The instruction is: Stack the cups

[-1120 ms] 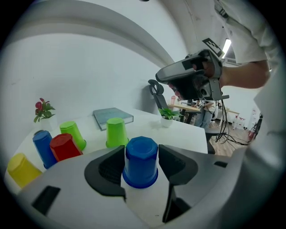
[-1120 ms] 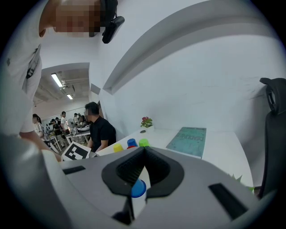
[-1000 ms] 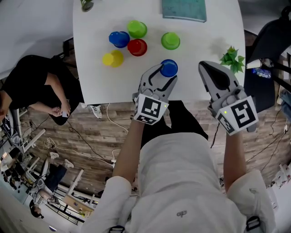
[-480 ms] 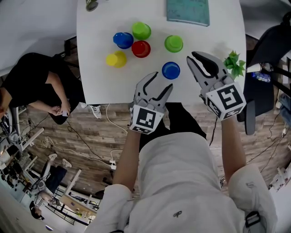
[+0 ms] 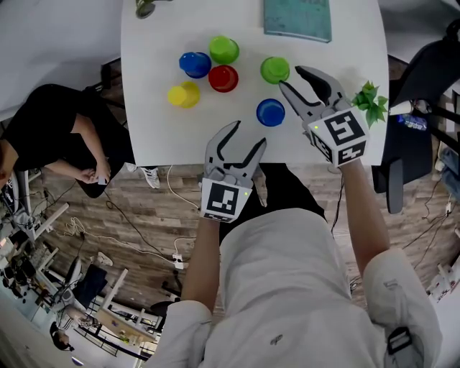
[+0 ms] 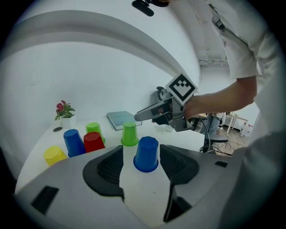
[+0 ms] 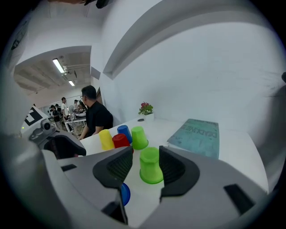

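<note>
Six cups stand upside down on the white table (image 5: 151, 122). A blue (image 5: 194, 64), a green (image 5: 223, 49), a red (image 5: 223, 77) and a yellow cup (image 5: 182, 94) cluster at the far left. A lone green cup (image 5: 274, 70) and a lone blue cup (image 5: 270, 111) stand to the right. My left gripper (image 5: 242, 138) is open near the table's front edge, just short of the blue cup (image 6: 146, 154). My right gripper (image 5: 295, 77) is beside the lone green cup (image 7: 150, 165); its jaws are opening, the cup sits between their tips, and the pads do not press it.
A teal book (image 5: 297, 19) lies at the table's far edge. A small green plant (image 5: 370, 99) sits at the right edge, a potted flower (image 6: 65, 112) at the far left. A person in black (image 5: 50, 133) sits left of the table. A dark chair (image 5: 431, 65) is at the right.
My left gripper drew back toward the table's front edge, leaving the blue cup standing. My right gripper swung left and forward to the lone green cup, and its jaws spread apart.
</note>
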A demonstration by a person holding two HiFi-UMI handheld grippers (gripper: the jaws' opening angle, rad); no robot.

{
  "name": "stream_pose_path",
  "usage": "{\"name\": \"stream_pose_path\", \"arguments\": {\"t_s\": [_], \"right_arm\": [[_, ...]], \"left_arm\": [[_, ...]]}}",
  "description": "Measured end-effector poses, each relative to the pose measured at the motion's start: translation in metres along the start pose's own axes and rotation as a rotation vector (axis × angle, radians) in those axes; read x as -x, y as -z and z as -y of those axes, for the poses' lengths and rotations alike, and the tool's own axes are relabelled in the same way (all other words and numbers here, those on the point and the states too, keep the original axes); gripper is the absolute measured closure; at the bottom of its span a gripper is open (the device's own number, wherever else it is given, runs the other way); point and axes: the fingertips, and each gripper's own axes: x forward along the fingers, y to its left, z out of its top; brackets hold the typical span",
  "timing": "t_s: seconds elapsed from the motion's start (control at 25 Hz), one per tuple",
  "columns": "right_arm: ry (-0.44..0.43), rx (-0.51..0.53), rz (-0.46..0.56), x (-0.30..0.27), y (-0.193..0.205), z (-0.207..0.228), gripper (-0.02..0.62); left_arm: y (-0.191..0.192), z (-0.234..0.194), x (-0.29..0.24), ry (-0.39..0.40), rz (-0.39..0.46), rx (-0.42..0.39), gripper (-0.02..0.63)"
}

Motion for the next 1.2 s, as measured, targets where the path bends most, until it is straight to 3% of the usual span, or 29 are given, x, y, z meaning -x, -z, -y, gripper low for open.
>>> {"name": "stream_pose_path", "arguments": {"t_s": [0.52, 0.88, 1.2], "right_arm": [[0.030, 0.032, -0.053, -0.032, 0.014, 0.006, 0.344], [0.050, 0.026, -0.092, -0.045, 0.023, 0.006, 0.344], [0.090, 0.045, -0.094, -0.045, 0.024, 0.015, 0.387]], "left_arm": [[0.002, -0.012, 0.017, -0.040, 0.002, 0.013, 0.356], [0.007, -0.014, 0.023, -0.053, -0.007, 0.026, 0.356], [0.007, -0.015, 0.022, -0.044, -0.008, 0.023, 0.356]]}}
